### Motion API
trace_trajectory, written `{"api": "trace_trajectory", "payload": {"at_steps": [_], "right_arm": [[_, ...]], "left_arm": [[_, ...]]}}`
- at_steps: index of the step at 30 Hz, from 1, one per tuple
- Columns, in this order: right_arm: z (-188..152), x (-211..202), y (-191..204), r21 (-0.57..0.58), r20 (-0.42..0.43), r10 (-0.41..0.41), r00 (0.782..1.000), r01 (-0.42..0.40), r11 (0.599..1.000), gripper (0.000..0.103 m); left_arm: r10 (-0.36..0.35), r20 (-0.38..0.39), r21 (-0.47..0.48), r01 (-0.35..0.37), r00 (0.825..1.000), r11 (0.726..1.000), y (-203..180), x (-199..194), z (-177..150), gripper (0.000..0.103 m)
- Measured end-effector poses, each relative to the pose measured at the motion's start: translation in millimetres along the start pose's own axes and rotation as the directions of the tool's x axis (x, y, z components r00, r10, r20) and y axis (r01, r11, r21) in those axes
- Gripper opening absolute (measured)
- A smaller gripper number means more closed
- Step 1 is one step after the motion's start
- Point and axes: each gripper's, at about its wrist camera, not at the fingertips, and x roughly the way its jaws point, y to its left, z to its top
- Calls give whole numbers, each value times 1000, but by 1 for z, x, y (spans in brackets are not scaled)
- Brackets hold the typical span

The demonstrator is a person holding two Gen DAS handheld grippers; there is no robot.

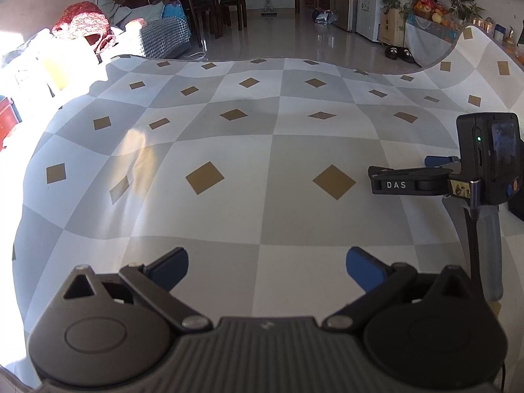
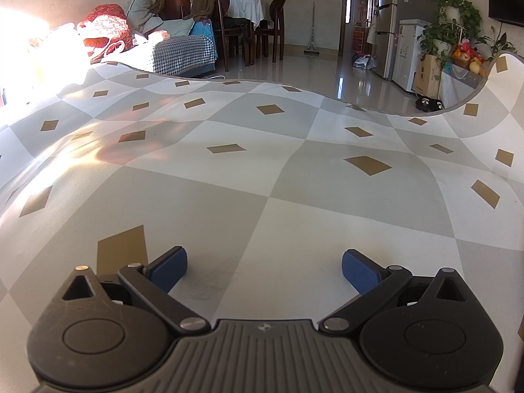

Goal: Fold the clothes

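Observation:
No garment lies on the table in either view. The table is covered by a grey-and-white checked cloth with tan diamonds. My left gripper hovers low over the near part of this cloth, open, with nothing between its blue pads. My right gripper is also open and empty above the cloth. In the left wrist view the right gripper shows side-on at the right edge, with its camera block behind it.
The table's far edge drops to a glossy tiled floor. A sofa with red patterned fabric and a houndstooth throw stands beyond the far left. Dining chairs, a fridge, plants and black slippers are further back.

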Motion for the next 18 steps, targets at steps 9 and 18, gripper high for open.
{"api": "trace_trajectory", "payload": {"at_steps": [9,18], "right_arm": [[0,0,0,0,0,0,1000,0,1000,101],[0,0,0,0,-1,1,1000,-1,1000,101]], "left_arm": [[-16,-17,-34,16,1000,999,10,1,-13,103],[7,-52,-70,-11,999,997,28,4,-28,103]]}}
